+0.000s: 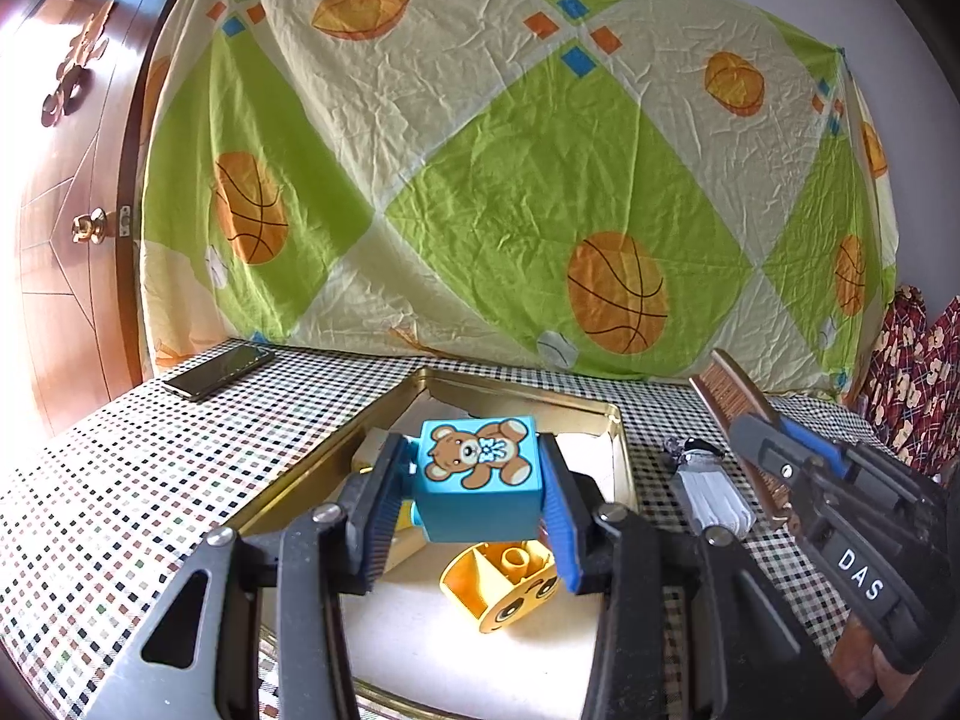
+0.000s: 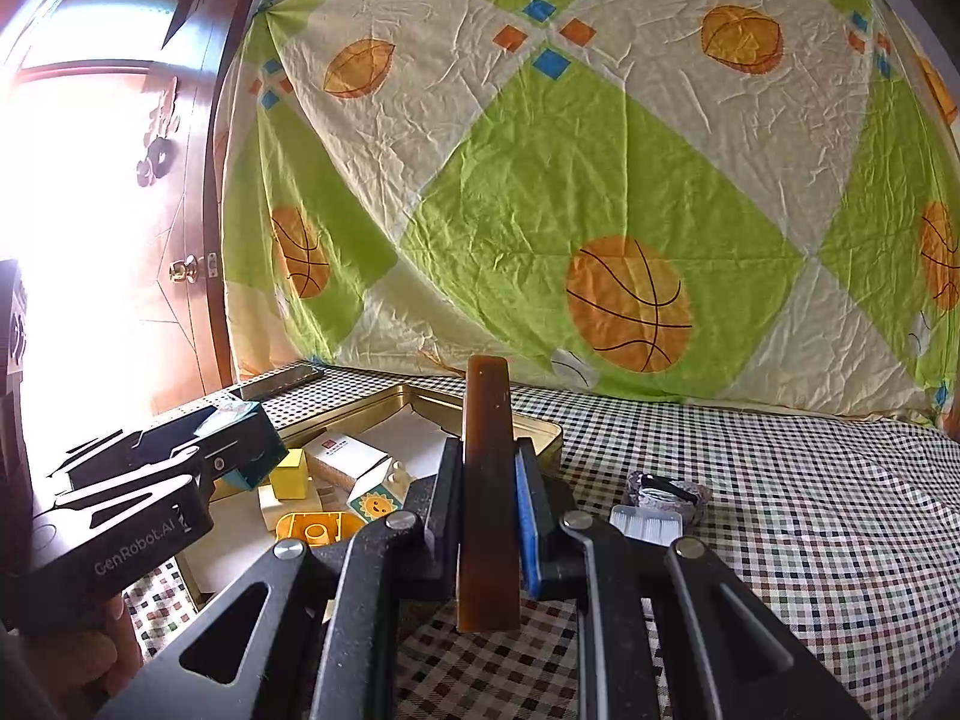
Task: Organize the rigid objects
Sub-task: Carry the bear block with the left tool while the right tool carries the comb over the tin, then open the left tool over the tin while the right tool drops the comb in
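The left gripper (image 1: 474, 501) pinches a turquoise plastic toy block printed with a brown teddy bear (image 1: 477, 483), its 2 blue-padded fingers (image 1: 561, 516) pressed flat on the block's left and right faces. The block hangs above the shallow gold-coloured metal tin (image 1: 621, 450), forward of the finger roots, with a yellow hollow plastic block with a cartoon face (image 1: 501, 585) lying on its side in the tin just under the fingertips.

The step in hand looks like lowering the bear block into the tin. To do it well, I would carry it to a bare patch of the white lining beyond the fingertips, clear of the yellow block, bring it low before spreading the fingers, and keep it level so that it lands on its base and does not tumble.

The block is nearly cubic, so no long axis stands out. Its bear face points up and back toward the camera, and the bear lies tilted, head toward the left finger.

The right gripper (image 2: 489, 510) is closed tight on a brown translucent flat bar, comb-like in the left view (image 2: 487, 480), held edge-on between its fingers. Its long axis runs forward along the fingers and upward, the far end reaching past the fingertips over the tin's right rim. A white-bristled small brush (image 2: 647, 523) rests on the checked tablecloth (image 2: 810, 510) right of those fingers.
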